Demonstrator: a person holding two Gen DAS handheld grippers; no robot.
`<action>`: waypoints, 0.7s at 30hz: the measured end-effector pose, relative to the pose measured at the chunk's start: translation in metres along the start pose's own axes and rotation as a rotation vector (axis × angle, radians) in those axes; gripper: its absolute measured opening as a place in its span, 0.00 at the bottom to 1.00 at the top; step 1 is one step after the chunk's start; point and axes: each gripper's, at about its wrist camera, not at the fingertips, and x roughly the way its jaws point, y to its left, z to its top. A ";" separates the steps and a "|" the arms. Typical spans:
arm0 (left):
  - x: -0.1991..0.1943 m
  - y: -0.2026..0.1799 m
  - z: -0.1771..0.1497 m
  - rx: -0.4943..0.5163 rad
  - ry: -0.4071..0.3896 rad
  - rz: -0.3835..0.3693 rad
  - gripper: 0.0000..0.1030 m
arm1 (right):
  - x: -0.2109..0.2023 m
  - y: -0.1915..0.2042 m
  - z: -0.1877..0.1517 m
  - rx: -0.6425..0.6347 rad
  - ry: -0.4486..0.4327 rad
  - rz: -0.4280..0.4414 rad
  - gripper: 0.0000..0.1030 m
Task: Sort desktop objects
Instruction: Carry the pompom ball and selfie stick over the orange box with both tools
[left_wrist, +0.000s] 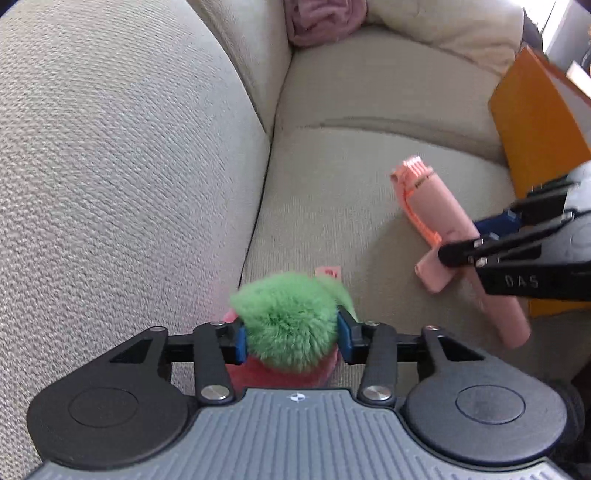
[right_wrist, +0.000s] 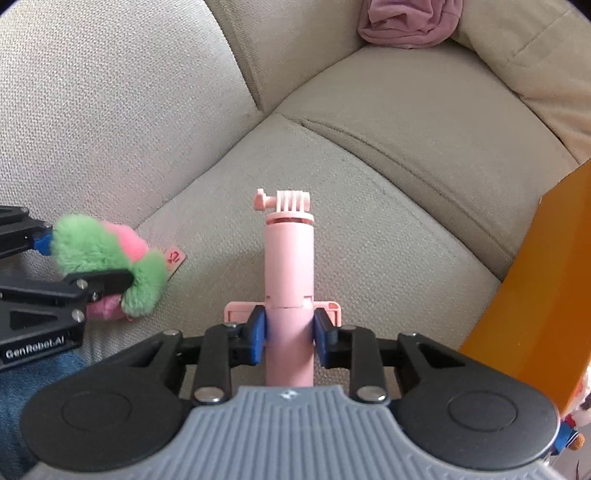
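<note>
Plush toy (left_wrist: 291, 328): fluffy green and pink pile. Selfie stick (right_wrist: 290, 280): smooth matt pink plastic. Sofa (left_wrist: 110, 166): coarse woven cloth.

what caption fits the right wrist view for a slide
Right gripper clamps a pink selfie stick above the beige sofa.

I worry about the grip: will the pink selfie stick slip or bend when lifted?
The selfie stick looks like rigid plastic, so it probably will not bend. Its smooth round body may twist between the right gripper jaws. It seems light.
</note>
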 end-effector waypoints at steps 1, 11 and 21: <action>0.002 -0.002 0.000 0.010 0.022 0.007 0.55 | 0.001 -0.002 0.000 0.000 -0.001 0.002 0.29; 0.026 -0.012 0.003 0.067 0.161 0.056 0.53 | -0.007 -0.001 -0.008 0.023 -0.038 0.011 0.28; -0.004 -0.013 0.003 0.015 0.025 0.064 0.51 | -0.032 -0.007 -0.005 0.040 -0.092 0.034 0.27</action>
